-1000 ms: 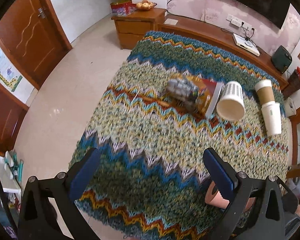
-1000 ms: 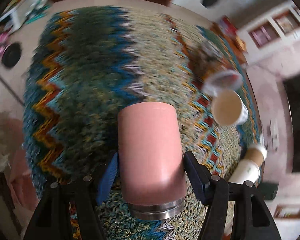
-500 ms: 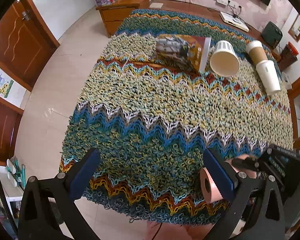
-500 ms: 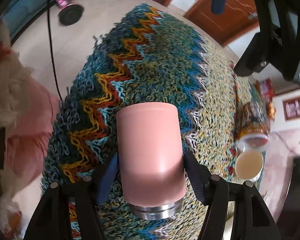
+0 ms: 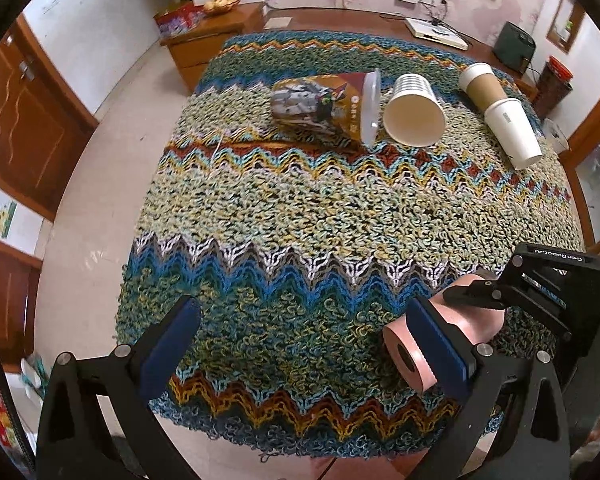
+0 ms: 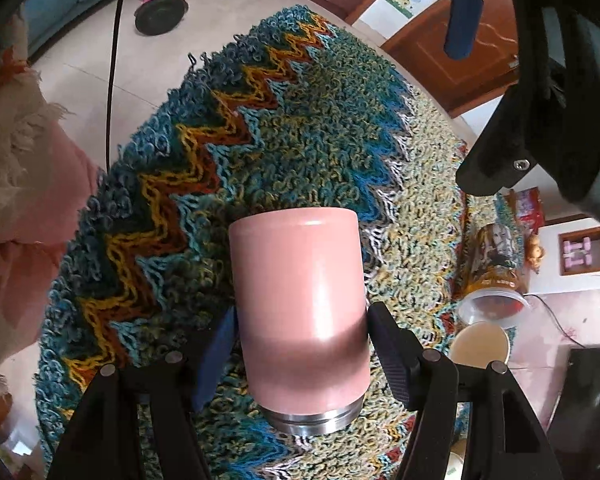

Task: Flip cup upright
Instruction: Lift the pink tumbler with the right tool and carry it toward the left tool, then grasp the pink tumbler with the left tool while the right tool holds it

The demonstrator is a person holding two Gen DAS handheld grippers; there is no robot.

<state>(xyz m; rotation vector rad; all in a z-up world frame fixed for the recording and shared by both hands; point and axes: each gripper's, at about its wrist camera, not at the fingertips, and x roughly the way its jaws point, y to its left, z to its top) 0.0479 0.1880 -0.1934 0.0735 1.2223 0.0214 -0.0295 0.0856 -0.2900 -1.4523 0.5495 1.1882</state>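
Note:
A pink metal cup (image 6: 300, 304) with a steel rim is held between the fingers of my right gripper (image 6: 300, 340), its base pointing away from the camera. In the left wrist view the cup (image 5: 452, 336) lies on its side low over the near right of the knitted zigzag tablecloth (image 5: 320, 220), with the right gripper (image 5: 540, 292) clamped on it. My left gripper (image 5: 308, 332) is open and empty above the table's near edge; its right finger (image 5: 440, 340) is just in front of the cup.
Several cups lie on their sides at the far side: a printed plastic cup (image 5: 324, 108), a white paper cup (image 5: 414, 114), a brown-sleeved cup (image 5: 482, 86) and a white cup (image 5: 512, 132). A wooden cabinet (image 5: 208, 44) stands beyond. The floor lies left.
The right gripper has swung the pink cup around over the table's near right corner. The left gripper has pulled back and up, so more of the table shows.

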